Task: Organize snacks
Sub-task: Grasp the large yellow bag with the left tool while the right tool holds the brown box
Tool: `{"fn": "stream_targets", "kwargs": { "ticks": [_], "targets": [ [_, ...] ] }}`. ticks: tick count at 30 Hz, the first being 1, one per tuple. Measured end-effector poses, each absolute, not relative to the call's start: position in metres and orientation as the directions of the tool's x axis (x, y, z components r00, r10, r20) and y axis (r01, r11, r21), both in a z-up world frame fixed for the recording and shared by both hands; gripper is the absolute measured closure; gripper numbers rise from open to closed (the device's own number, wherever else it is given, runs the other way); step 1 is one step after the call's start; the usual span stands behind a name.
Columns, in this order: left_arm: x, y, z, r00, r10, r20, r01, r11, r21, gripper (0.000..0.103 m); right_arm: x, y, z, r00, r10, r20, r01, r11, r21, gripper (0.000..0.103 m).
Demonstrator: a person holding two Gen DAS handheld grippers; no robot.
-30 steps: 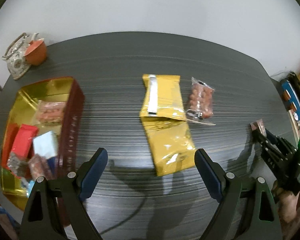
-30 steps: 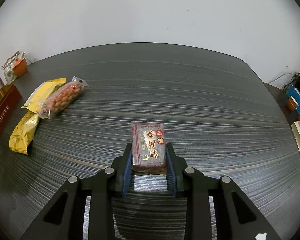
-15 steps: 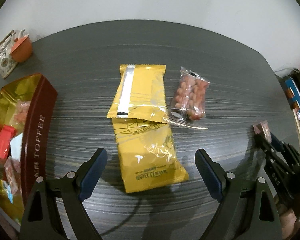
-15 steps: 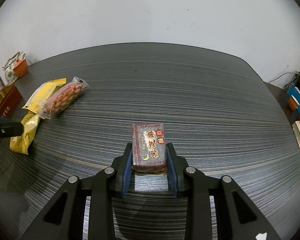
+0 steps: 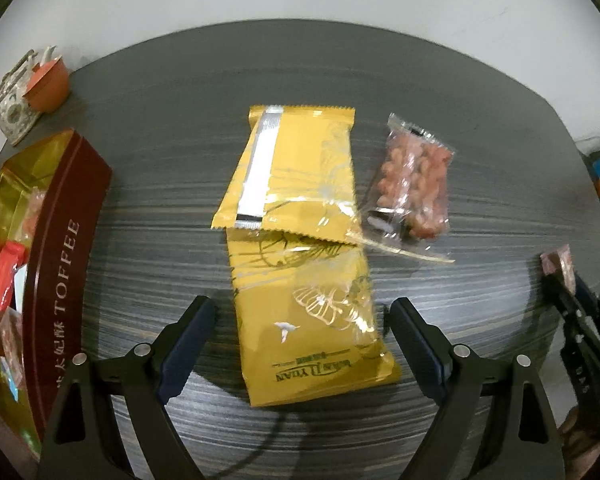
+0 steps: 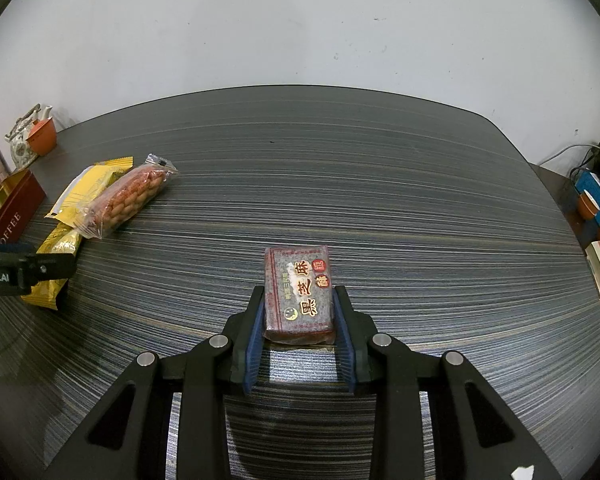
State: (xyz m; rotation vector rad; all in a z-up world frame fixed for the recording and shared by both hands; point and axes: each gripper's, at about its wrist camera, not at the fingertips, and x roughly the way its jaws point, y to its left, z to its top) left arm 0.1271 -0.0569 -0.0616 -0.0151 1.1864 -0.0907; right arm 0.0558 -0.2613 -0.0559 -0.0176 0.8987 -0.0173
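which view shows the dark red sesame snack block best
The right wrist view: the dark red sesame snack block sits centered, label readable, clamped in the right tool. The left wrist view shows only a sliver of it at the far right edge, blurred.

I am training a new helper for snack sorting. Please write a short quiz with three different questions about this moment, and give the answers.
1. True or false: the right gripper is shut on the dark red sesame bar.
2. Which snack lies between the open fingers of the left gripper?
A. the clear bag of peanuts
B. the nearer yellow packet
C. a red packet in the tin
3. What word is printed on the side of the dark red tin?

Key
1. True.
2. B; the fingers stand apart at its sides and do not press it.
3. TOFFEE.
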Motion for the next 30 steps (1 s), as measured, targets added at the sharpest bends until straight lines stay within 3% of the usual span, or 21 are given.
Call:
{"fn": "stream_targets", "kwargs": {
  "ticks": [6, 9, 10, 13, 30],
  "targets": [
    [0.126, -0.058, -0.064, 0.382, -0.062, -0.922, 0.075, 0.997, -0.036, 0.016, 0.056, -0.261, -0.056, 0.623, -0.023, -0.782, 0.008, 1.0, -0.023, 0.073],
    [0.121, -0.06, -0.063, 0.397, -0.062, -0.916, 0.078, 0.996, -0.034, 0.027, 0.056, -0.261, -0.056, 0.623, -0.023, -0.782, 0.008, 1.0, -0.023, 0.073],
    [0.119, -0.058, -0.062, 0.405, -0.064, -0.912, 0.081, 0.996, -0.034, 0.038, 0.056, -0.261, -0.056, 0.623, -0.023, -0.782, 0.008, 1.0, -0.023, 0.073],
    [0.118, -0.051, -0.062, 0.399, -0.069, -0.914, 0.086, 0.996, -0.038, 0.043, 0.056, -0.261, -0.056, 0.623, -0.023, -0.782, 0.008, 1.0, -0.023, 0.073],
    [0.086, -0.028, -0.069, 0.38, -0.088, -0.921, 0.131, 0.991, -0.04, 0.043, 0.056, -0.261, -0.056, 0.623, -0.023, -0.782, 0.009, 1.0, -0.022, 0.073]
  ]
}}
